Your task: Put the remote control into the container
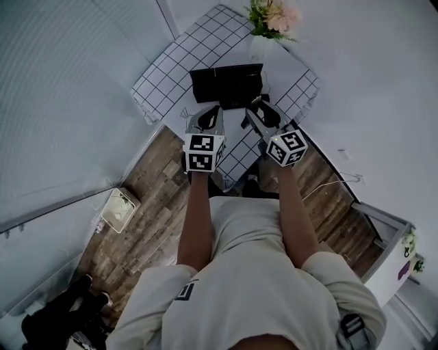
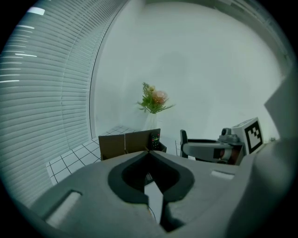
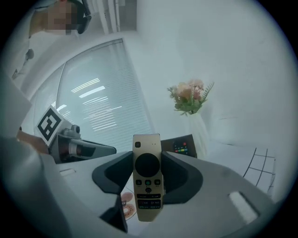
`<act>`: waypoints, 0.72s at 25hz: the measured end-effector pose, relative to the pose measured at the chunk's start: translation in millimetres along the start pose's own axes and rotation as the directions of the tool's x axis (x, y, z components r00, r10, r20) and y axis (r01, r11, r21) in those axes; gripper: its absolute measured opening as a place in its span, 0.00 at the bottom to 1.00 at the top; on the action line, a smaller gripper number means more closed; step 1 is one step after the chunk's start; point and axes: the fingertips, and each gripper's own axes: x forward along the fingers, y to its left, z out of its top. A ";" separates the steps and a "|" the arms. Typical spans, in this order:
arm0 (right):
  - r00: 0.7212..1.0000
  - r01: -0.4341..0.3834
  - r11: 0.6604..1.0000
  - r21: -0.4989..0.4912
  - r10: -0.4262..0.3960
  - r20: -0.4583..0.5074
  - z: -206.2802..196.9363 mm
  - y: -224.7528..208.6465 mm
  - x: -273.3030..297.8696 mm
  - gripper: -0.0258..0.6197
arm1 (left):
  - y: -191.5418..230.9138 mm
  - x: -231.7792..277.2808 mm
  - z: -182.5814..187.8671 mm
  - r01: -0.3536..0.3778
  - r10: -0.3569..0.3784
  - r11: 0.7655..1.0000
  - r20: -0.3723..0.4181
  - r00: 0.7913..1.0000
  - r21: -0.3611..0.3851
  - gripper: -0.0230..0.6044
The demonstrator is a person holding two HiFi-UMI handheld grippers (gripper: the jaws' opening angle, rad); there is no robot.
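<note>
Above the near corner of the checked table (image 1: 171, 75), my right gripper (image 3: 148, 160) is clamped on the remote control (image 3: 148, 186), which stands upright between the jaws. Left gripper (image 2: 149, 152) is closed and empty. The container (image 2: 123, 145) sits ahead on the table with 1 dark remote already inside. Risks as I see them: the narrow side grip lets the remote pivot or slip, it snags the rim or that other remote, or the light box gets shoved toward the flowers (image 1: 274, 17)

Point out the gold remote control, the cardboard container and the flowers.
gold remote control (image 3: 148, 165): right gripper view, its round black pad.
cardboard container (image 2: 123, 145): left gripper view, its brown front wall.
flowers (image 1: 282, 15): head view, the pink blooms.
</note>
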 end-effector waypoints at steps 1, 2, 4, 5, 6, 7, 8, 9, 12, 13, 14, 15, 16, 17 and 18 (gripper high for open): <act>1.000 0.011 1.000 -0.012 -0.011 0.008 4.4 0.8 -2.1 0.33 | -2.6 -0.1 0.9 0.001 -0.001 1.000 -0.002 1.000 0.004 0.04; 1.000 0.022 0.999 -0.024 -0.022 0.015 8.5 1.5 -2.8 0.33 | -4.9 -0.2 1.7 0.004 -0.004 1.000 -0.004 1.000 0.010 0.04; 0.998 0.047 0.998 -0.040 -0.046 0.034 16.2 2.9 0.0 0.33 | -7.1 0.3 1.9 0.023 -0.023 0.999 -0.016 1.000 0.032 0.04; 0.997 0.062 0.997 -0.042 -0.060 0.045 18.8 4.5 2.4 0.33 | -6.6 0.3 1.2 0.038 -0.037 0.998 -0.024 0.999 0.047 0.04; 0.996 0.078 0.996 -0.042 -0.076 0.055 20.4 6.9 4.5 0.33 | -5.1 0.0 0.3 0.054 -0.052 0.997 -0.032 0.998 0.059 0.04; 0.994 0.095 0.995 -0.040 -0.092 0.063 21.6 9.4 6.6 0.33 | -2.3 -0.3 0.0 0.068 -0.065 0.995 -0.038 0.997 0.067 0.04; 0.991 0.112 0.993 -0.037 -0.109 0.073 23.3 11.8 9.2 0.33 | 1.6 -0.4 1.0 0.079 -0.076 0.994 -0.041 0.996 0.071 0.04; 0.989 0.128 0.991 -0.034 -0.125 0.082 25.3 14.4 12.2 0.33 | 6.0 -0.7 3.2 0.089 -0.086 0.993 -0.042 0.995 0.077 0.04; 0.979 0.178 0.983 -0.035 -0.173 0.107 30.4 23.3 23.3 0.33 | 19.1 -2.5 10.0 0.129 -0.124 0.986 -0.049 0.991 0.106 0.04; 0.975 0.195 0.980 -0.035 -0.189 0.116 32.3 25.9 27.9 0.33 | 23.9 -2.8 11.7 0.143 -0.138 0.983 -0.051 0.989 0.116 0.04; 0.971 0.209 0.977 -0.033 -0.203 0.126 34.7 28.7 33.1 0.33 | 29.5 -2.9 13.3 0.154 -0.148 0.980 -0.050 0.988 0.125 0.04; 0.967 0.218 0.976 -0.029 -0.212 0.139 37.5 32.0 38.8 0.33 | 35.5 -3.3 15.5 0.163 -0.158 0.978 -0.046 0.986 0.133 0.04; 0.964 0.222 0.975 -0.021 -0.216 0.154 40.3 36.0 44.9 0.33 | 41.9 -4.1 18.4 0.172 -0.168 0.975 -0.039 0.985 0.140 0.04; 0.961 0.223 0.975 -0.012 -0.217 0.172 42.9 40.3 50.9 0.33 | 48.5 -5.2 21.4 0.181 -0.178 0.973 -0.033 0.983 0.146 0.04; 0.957 0.224 0.975 -0.004 -0.219 0.191 45.3 44.0 56.6 0.33 | 54.9 -6.2 23.6 0.192 -0.189 0.970 -0.032 0.981 0.153 0.04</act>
